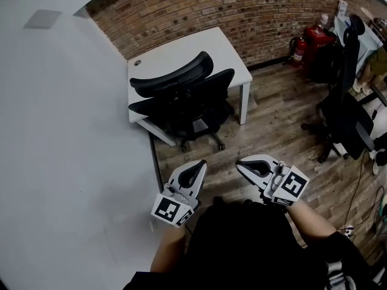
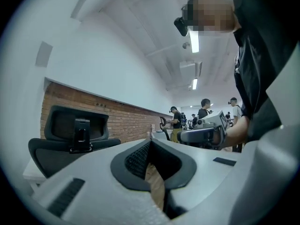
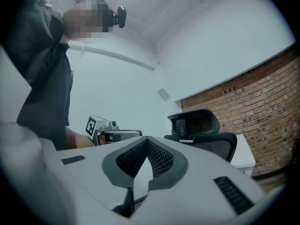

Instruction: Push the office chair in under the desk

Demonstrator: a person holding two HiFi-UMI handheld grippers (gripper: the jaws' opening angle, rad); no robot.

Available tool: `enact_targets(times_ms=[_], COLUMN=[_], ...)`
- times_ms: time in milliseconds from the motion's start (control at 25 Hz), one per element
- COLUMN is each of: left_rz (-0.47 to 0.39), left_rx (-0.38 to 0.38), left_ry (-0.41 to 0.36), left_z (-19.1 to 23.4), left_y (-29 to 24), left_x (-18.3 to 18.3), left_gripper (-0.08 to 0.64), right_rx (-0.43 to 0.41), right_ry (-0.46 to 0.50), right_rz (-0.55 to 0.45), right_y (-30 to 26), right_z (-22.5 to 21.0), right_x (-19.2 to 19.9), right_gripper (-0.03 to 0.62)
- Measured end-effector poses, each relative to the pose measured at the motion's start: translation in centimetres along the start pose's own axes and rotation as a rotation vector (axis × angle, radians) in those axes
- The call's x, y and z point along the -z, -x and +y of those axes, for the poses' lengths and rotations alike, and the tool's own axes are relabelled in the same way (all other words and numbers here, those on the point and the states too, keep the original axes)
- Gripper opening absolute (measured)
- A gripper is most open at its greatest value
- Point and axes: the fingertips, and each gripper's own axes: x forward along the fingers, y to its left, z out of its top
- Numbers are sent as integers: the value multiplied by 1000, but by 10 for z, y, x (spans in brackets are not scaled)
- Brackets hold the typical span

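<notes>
A black mesh office chair [image 1: 184,98] with a curved headrest [image 1: 172,76] stands tucked against the front of the white desk [image 1: 181,53], its wheeled base on the wood floor. The chair [image 2: 70,142] also shows in the left gripper view, and its back [image 3: 201,132] in the right gripper view. My left gripper [image 1: 201,164] is held low near my body, well back from the chair, shut and empty. My right gripper [image 1: 240,164] hangs beside it, equally far from the chair, shut with nothing in it. Neither touches the chair.
A brick wall [image 1: 242,11] runs behind the desk and a grey wall [image 1: 60,132] stands to the left. A second black chair [image 1: 344,107] and a red fire extinguisher [image 1: 298,48] are at the right. Several people [image 2: 204,109] stand far off.
</notes>
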Motion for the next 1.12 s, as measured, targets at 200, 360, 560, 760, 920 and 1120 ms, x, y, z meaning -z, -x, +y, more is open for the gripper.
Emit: enact_targets(times_ms=[200, 360, 560, 760, 920, 1120], left_rz=[73, 64, 73, 82, 70, 99], left_rx=[-2, -26, -25, -15, -7, 5], left_ry=[-1, -5, 1, 5, -7, 2], left_z=[-30, -47, -76, -92, -97, -109], left_y=[3, 4, 1, -5, -15, -15], left_x=[8, 7, 18, 23, 13, 23], left_gripper=[15, 15, 15, 15, 15, 15], right_rx=[-44, -104, -143, -120, -107, -138], right_ry=[15, 31, 36, 24, 9, 5], right_rz=[-18, -14, 2, -13, -25, -57], right_y=[17, 20, 37, 60, 71, 71], right_z=[6, 19, 31, 28, 19, 28], right_x=[-12, -8, 5, 6, 5, 7], right_gripper=[6, 6, 6, 6, 6, 6])
